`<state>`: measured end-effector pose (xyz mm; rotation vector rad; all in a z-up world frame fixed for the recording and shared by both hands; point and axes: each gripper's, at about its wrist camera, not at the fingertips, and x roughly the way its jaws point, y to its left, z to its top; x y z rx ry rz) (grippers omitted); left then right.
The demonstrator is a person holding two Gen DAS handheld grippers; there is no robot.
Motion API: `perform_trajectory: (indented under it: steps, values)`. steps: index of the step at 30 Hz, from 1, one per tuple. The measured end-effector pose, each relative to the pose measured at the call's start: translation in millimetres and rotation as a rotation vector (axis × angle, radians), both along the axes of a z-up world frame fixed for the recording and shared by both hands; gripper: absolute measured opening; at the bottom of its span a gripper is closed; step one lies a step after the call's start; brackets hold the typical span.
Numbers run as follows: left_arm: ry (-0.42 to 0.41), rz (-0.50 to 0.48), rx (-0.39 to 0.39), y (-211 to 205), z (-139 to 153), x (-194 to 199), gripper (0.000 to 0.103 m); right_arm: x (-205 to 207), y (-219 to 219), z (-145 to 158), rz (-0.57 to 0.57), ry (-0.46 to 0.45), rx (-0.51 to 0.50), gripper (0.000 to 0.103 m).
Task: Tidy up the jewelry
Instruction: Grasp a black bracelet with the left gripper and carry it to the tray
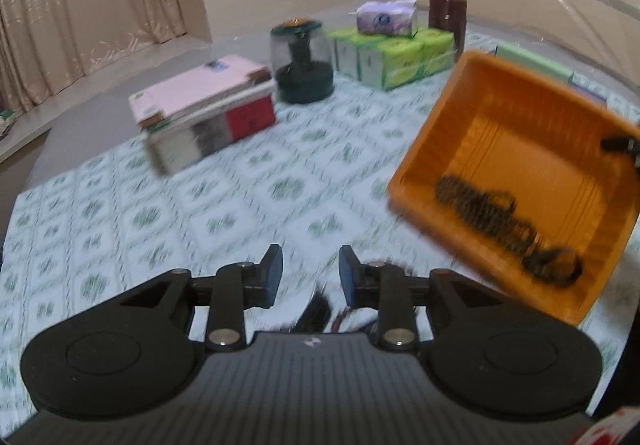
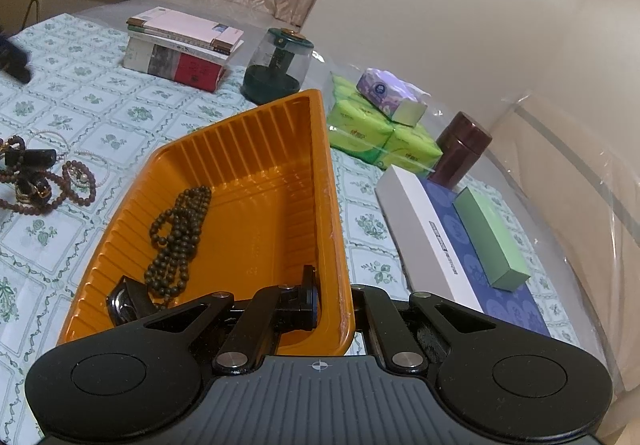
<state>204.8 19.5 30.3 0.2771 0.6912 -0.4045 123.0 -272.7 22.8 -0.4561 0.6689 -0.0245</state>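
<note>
An orange plastic tray is tilted above the tablecloth. My right gripper is shut on the orange tray's near right wall, one finger inside and one outside. A dark bead necklace and a dark glossy piece lie in the tray. The tray and the necklace also show in the left wrist view, blurred. My left gripper is open and empty above the cloth, left of the tray. A pile of bead strings and pearls lies on the cloth at the left.
A stack of books, a dark green glass-domed jar, green tissue packs with a purple pack on top, a dark red canister and a flat box with a green box on it stand along the far and right side.
</note>
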Motion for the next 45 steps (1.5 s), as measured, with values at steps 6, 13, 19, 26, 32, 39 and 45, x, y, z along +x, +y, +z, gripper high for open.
perform_trajectory:
  steps: [6,13,19,26,32,39,45]
  values:
    - [0.015,-0.04,0.059,0.7,-40.5,-26.4,0.035,1.2,0.6,-0.4,-0.003,0.005,-0.002,0.003]
    - [0.045,-0.093,0.119,-16.4,-72.3,-26.2,0.035,1.5,1.1,-0.3,-0.003,0.006,-0.005,0.003]
    - [-0.023,-0.19,0.218,-38.3,-84.2,-23.3,0.035,2.1,0.4,-1.2,-0.005,0.009,-0.007,0.003]
    - [-0.028,-0.29,0.323,-54.0,-93.6,-15.3,0.031,1.9,0.8,-2.5,-0.003,0.008,-0.01,0.003]
    - [0.024,-0.212,0.284,-48.5,-91.3,-5.2,0.013,1.8,1.2,-2.4,-0.006,0.007,-0.01,0.004]
    - [0.055,-0.127,0.187,-38.5,-76.4,-7.0,0.009,0.9,1.7,-2.2,-0.007,0.004,-0.011,0.004]
    - [0.048,-0.095,0.142,-35.9,-62.1,-12.1,0.009,1.0,1.7,-2.1,-0.008,0.005,-0.011,0.003]
